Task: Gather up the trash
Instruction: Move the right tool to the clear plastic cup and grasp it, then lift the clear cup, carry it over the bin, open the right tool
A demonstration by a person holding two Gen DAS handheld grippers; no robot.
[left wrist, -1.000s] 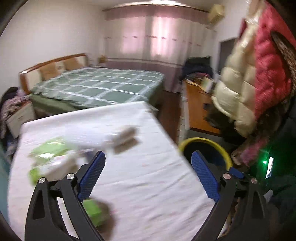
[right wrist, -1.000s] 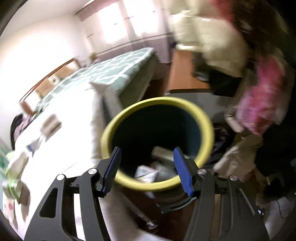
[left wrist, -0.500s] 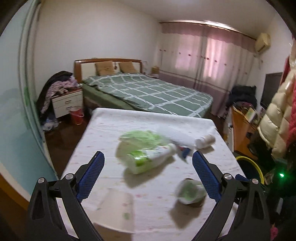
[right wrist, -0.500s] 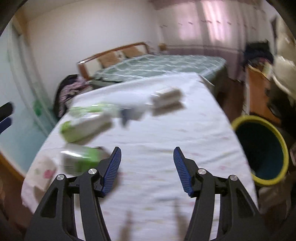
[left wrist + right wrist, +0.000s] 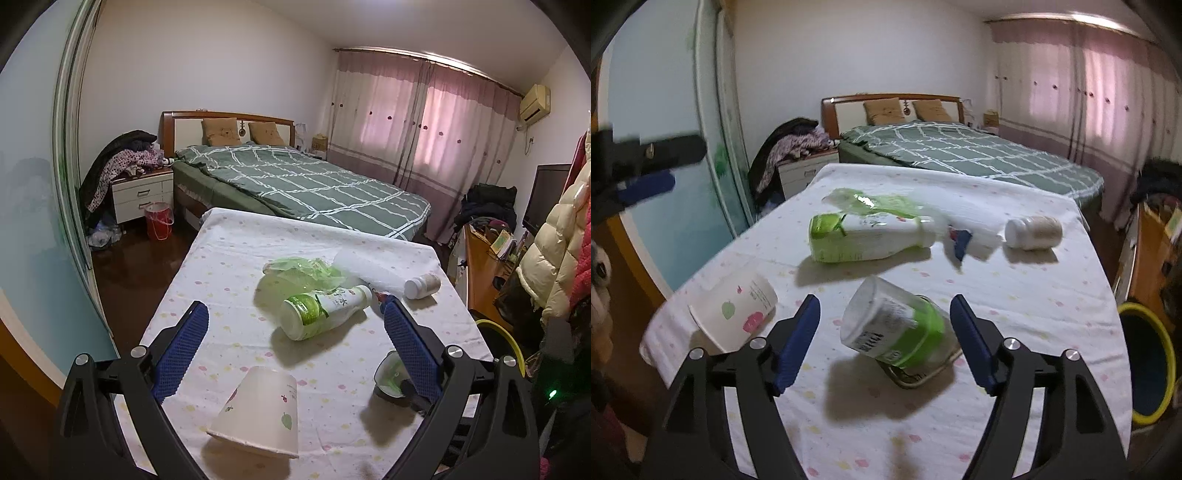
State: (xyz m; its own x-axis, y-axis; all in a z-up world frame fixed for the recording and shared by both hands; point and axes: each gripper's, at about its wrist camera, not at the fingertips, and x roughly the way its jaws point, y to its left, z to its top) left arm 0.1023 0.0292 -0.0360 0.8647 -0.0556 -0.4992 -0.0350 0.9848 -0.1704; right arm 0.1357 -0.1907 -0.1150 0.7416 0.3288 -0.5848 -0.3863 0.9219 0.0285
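Observation:
Trash lies on a table with a white spotted cloth (image 5: 229, 258). A white and green bottle (image 5: 323, 308) (image 5: 864, 238) lies on its side mid-table, beside a green plastic bag (image 5: 299, 271) and a small white jar (image 5: 421, 284) (image 5: 1032, 230). A white paper cup (image 5: 258, 410) (image 5: 733, 308) lies near the front. A clear cup with a green label (image 5: 892, 323) (image 5: 389, 373) lies tipped over. My left gripper (image 5: 293, 350) is open and empty above the paper cup. My right gripper (image 5: 886, 338) is open, its fingers either side of the clear cup, apart from it.
A yellow-rimmed bin (image 5: 1148, 363) (image 5: 498, 339) stands on the floor at the table's right. A green-quilted bed (image 5: 295, 181) lies beyond the table. A nightstand with clothes (image 5: 140, 192) and a red bucket (image 5: 159, 219) are far left. Coats (image 5: 554, 236) hang at right.
Both grippers have swung from the yellow bin back over the table. The right gripper has closed in on the clear cup; the left now faces the paper cup and bottle.

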